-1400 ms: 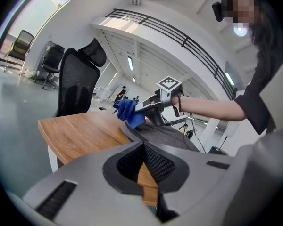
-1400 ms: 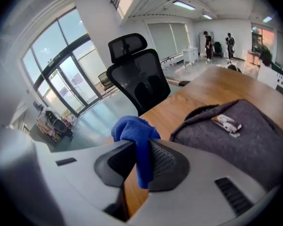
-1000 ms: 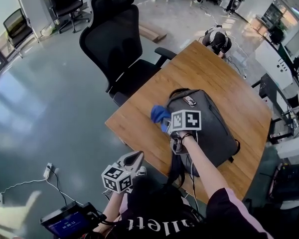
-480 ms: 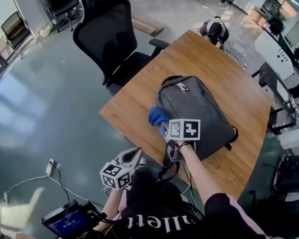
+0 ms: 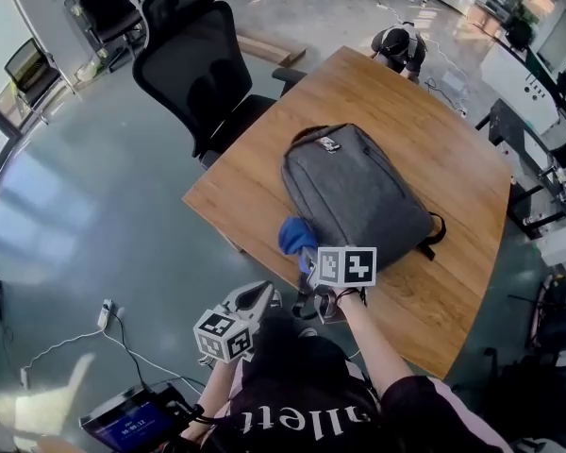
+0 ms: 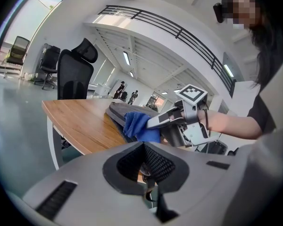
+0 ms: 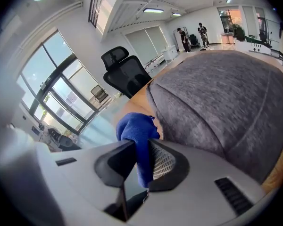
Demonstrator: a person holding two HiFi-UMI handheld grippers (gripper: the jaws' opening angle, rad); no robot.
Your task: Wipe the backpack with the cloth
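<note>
A grey backpack (image 5: 358, 187) lies flat on the wooden table (image 5: 453, 111). My right gripper (image 5: 307, 255) is shut on a blue cloth (image 5: 296, 235), which sits against the backpack's near left edge. In the right gripper view the cloth (image 7: 134, 132) sticks up from between the jaws of the right gripper (image 7: 141, 160), with the backpack (image 7: 226, 98) just beyond. My left gripper (image 5: 258, 297) hangs off the table's near edge, below the cloth, shut and holding nothing. From the left gripper view (image 6: 144, 168) the cloth (image 6: 139, 126) and backpack (image 6: 117, 110) show over the table edge.
A black office chair (image 5: 196, 59) stands at the table's far left side, and another chair (image 5: 108, 3) stands further back. A person (image 5: 398, 45) crouches beyond the far corner. Cables (image 5: 66, 343) and a screen device (image 5: 137, 423) lie on the floor near me.
My right gripper has drawn the cloth back along the backpack's left side towards the table's near edge. The left gripper has stayed roughly where it was.
</note>
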